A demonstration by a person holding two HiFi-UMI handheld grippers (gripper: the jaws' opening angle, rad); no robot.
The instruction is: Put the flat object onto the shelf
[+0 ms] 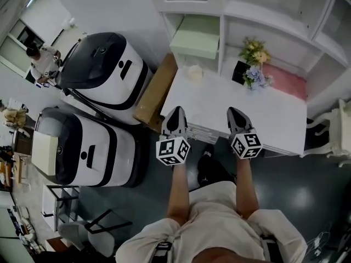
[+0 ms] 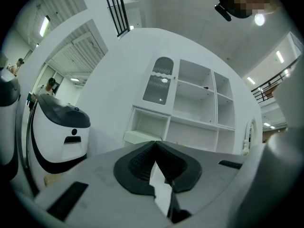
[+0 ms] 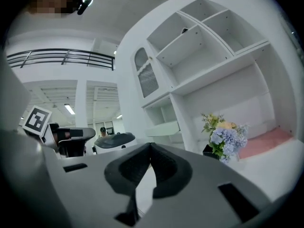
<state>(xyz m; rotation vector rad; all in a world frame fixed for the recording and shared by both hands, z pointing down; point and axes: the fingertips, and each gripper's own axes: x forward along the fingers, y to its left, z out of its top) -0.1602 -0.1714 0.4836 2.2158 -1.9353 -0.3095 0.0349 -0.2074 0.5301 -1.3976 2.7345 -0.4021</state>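
Observation:
Both grippers hover over the near edge of a white desk (image 1: 258, 111) that carries a white shelf unit (image 1: 263, 12). My left gripper (image 1: 175, 110) (image 2: 155, 143) is shut with nothing between its pads. My right gripper (image 3: 150, 145) (image 1: 235, 110) is likewise shut and empty. A pale green flat box (image 1: 196, 36) (image 2: 139, 137) (image 3: 164, 127) lies in the lower left compartment of the shelf. A flat pink thing (image 1: 289, 81) (image 3: 266, 139) lies on the desk at the right, beyond the right gripper.
A pot of flowers (image 1: 255, 64) (image 3: 223, 137) stands at the back of the desk, and a small cream cup (image 1: 194, 72) near its left end. A cardboard box (image 1: 156, 89) leans by the desk's left side. Two white-and-black machines (image 1: 104, 70) stand to the left.

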